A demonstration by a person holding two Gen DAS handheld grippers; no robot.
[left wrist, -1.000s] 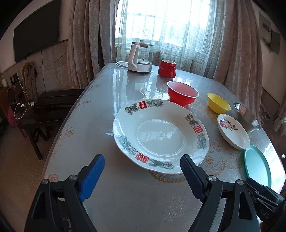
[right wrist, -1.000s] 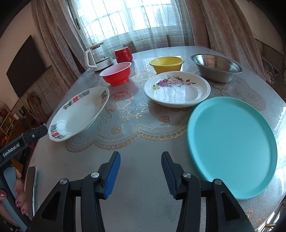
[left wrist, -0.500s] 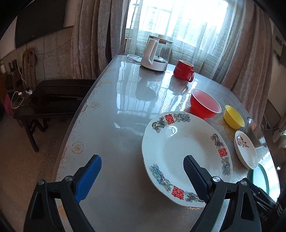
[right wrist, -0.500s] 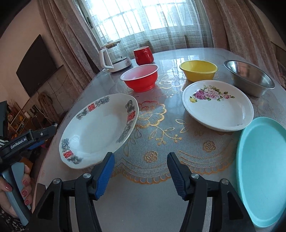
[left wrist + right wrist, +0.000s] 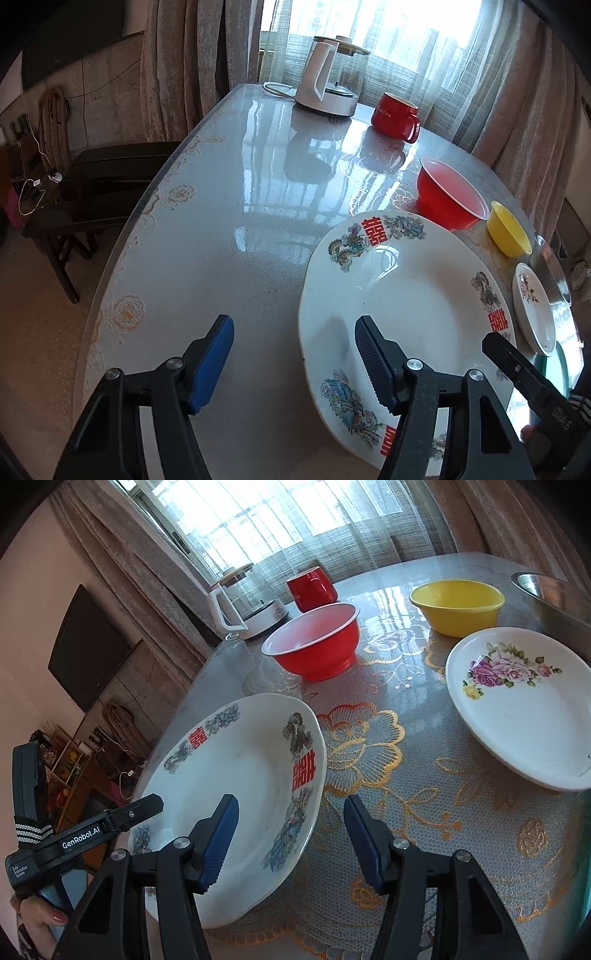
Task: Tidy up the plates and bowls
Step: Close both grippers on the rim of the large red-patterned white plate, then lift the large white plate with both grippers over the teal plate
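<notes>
Both hand-held grippers, left (image 5: 293,350) and right (image 5: 290,830), are hovering with jaws apart and empty, flanking the big plate (image 5: 243,797) lying on the worktop (image 5: 221,229), seemingly lining up for its rim.

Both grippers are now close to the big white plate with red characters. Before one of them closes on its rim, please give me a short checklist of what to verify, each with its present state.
1. Left gripper open: ok, jaws wide apart.
2. Right gripper open: ok, nothing between the fingers.
3. Big plate empty: ok, nothing lies in it.
4. Plate rim between the jaws: the near rim runs through both grippers' gaps in the images; whether at jaw height, cannot tell.
5. Neighbours apart from the plate: red bowl and floral plate stand apart, ok.
6. Grippers apart from each other: they come in near the same side of the plate; gap cannot tell.
</notes>
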